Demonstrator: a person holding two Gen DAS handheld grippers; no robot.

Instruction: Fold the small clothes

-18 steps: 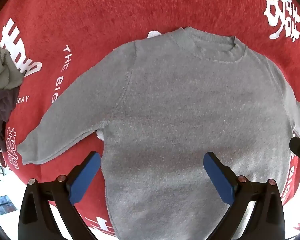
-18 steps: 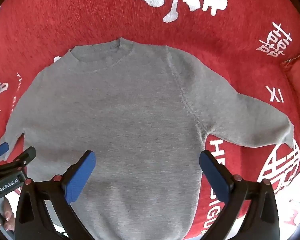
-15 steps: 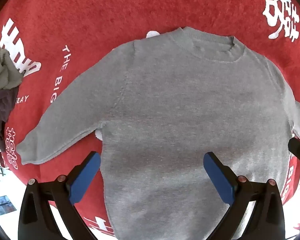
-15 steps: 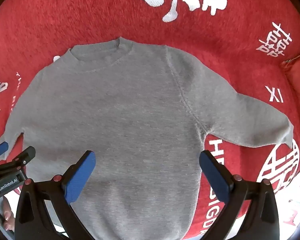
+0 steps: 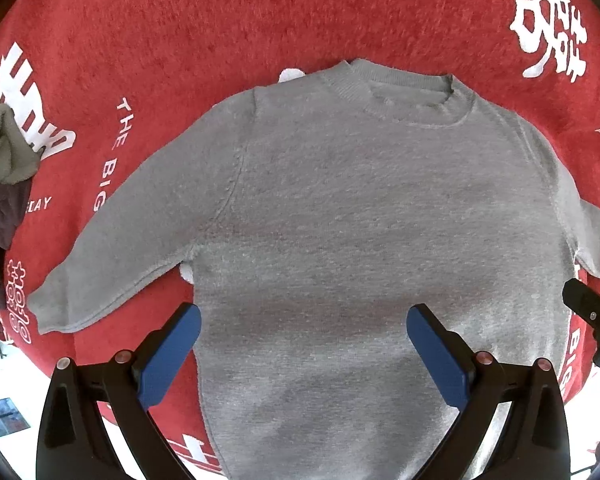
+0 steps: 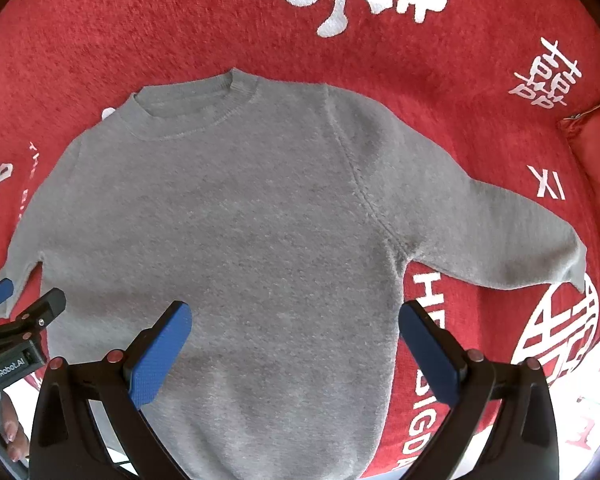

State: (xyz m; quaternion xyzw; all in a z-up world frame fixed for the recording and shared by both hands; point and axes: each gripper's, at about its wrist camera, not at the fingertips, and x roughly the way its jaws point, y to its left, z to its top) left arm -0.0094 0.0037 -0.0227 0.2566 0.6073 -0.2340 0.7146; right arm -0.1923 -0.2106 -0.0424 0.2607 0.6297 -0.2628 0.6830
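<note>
Left gripper [image 5: 303, 354]: blue-padded fingers [image 5: 171, 354] spread wide, holding nothing, hovering above the sweater's lower body. Right gripper [image 6: 294, 350]: fingers [image 6: 428, 354] likewise spread, empty, above the hem area.

Sweater [image 5: 364, 240]: grey, lying flat and face up on a red blanket [image 5: 220, 20] with white lettering; hem toward 6 o'clock, collar [image 5: 400, 88] at 12. Unfolded. In the left view one sleeve [image 5: 112, 256] runs out toward 8 o'clock, cuff flat on the blanket. In the right view the other sleeve [image 6: 500, 228] reaches toward 3 o'clock, also flat.

Left view, 9 o'clock edge: pile of other clothes [image 5: 0, 184], greenish over dark, well apart from the sleeve cuff. Right view, 3 o'clock edge: red cushion [image 6: 596, 148], near the far sleeve.

Each gripper shows at the edge of the other's view, beside the sweater body.
</note>
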